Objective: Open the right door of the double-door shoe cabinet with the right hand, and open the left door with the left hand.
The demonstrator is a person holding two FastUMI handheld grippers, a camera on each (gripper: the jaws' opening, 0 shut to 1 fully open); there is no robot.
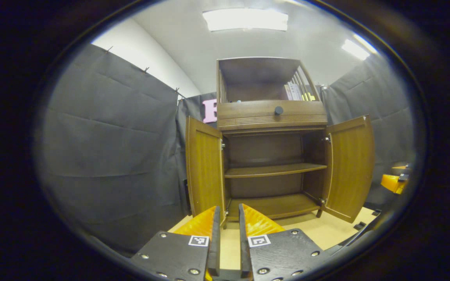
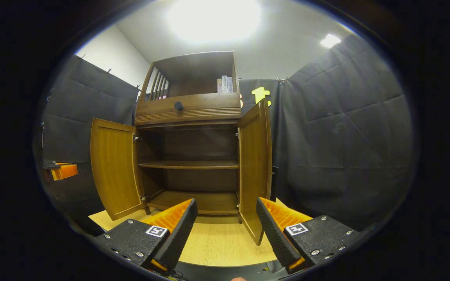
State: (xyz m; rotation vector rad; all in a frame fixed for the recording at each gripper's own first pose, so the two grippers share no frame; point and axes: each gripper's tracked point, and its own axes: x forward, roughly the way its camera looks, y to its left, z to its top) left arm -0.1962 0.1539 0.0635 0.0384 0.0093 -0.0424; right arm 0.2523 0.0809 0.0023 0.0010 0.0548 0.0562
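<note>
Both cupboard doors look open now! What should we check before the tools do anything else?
1. Left door swung open: ok.
2. Right door swung open: ok.
3. Left tool holding nothing, fingers close together with a small gap: ok.
4. Right tool holding nothing, fingers wide apart: ok.
5. Shelves inside the cabinet in view and bare: ok.
6. Doors opened as far as they go: cannot tell.

The books [image 1: 296, 91] on the cabinet's top shelf sit partly behind slats, titles too small to tell. The far gripper [image 1: 395, 181] is cut off at the left gripper view's edge.
</note>
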